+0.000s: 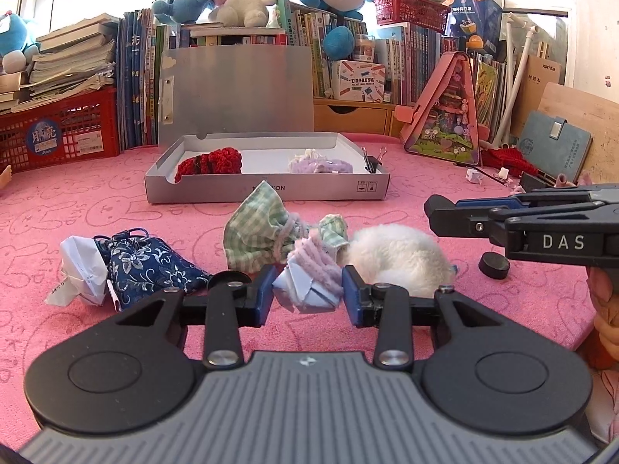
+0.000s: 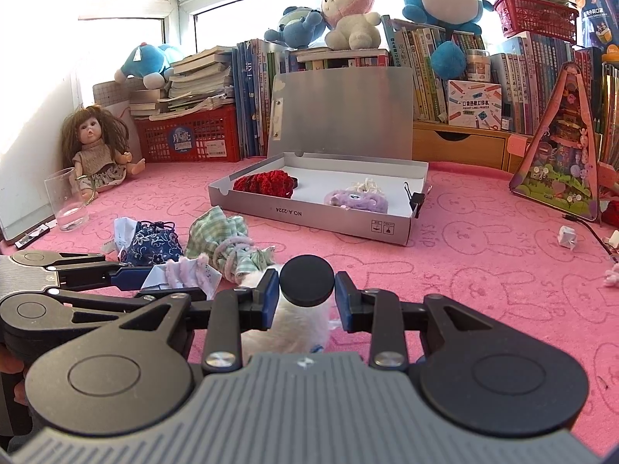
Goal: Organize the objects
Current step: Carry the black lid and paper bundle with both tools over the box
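My left gripper is shut on a folded white paper bundle wound with pink yarn, low over the pink mat. Just behind it lie a green checked pouch and a white fluffy ball. A blue floral pouch and crumpled paper lie to the left. My right gripper is shut and holds nothing. A black disc shows in the gap between its fingers, but the left wrist view shows the black disc resting on the mat under it. The open grey box holds a red knitted piece, a purple fluffy item and a binder clip.
Books, a red crate and plush toys line the back. A doll and a drinking glass stand at the far left. A pink triangular toy house and a small folded paper cube are on the right.
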`<state>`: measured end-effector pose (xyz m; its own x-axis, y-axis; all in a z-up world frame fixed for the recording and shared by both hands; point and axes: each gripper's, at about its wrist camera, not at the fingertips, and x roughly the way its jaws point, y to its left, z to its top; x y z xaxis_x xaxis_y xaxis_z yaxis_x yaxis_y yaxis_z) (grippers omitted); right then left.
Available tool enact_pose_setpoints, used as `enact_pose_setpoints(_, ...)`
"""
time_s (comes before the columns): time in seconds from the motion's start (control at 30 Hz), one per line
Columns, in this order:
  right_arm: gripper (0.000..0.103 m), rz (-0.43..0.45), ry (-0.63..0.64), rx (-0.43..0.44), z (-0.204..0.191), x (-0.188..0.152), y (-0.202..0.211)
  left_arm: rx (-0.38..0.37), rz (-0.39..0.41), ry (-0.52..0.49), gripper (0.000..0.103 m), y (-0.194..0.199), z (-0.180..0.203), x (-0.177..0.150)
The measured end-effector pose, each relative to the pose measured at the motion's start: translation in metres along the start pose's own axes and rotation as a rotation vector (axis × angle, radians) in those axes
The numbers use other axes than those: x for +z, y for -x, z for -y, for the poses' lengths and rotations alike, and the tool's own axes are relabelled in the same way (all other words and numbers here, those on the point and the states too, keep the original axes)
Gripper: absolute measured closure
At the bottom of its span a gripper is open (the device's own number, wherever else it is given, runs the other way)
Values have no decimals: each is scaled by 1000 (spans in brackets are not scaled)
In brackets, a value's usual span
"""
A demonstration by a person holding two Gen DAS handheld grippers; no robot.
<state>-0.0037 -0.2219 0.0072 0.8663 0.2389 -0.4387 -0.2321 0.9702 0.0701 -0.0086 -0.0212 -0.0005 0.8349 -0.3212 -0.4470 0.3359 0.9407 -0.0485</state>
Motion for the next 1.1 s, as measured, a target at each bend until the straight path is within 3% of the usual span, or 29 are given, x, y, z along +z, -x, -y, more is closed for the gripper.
enact_pose_setpoints(0.3, 67, 4, 1, -51, 7, 14, -10, 58, 61, 7, 60, -3, -15, 32)
enact_pose_setpoints(0.67, 67, 2, -21, -118, 30, 59, -39, 117, 81, 49, 60, -36, -56, 99)
enact_pose_setpoints(1.1, 67, -63, -126, -124, 80, 116, -110, 152, 64, 127, 60, -119, -109, 163)
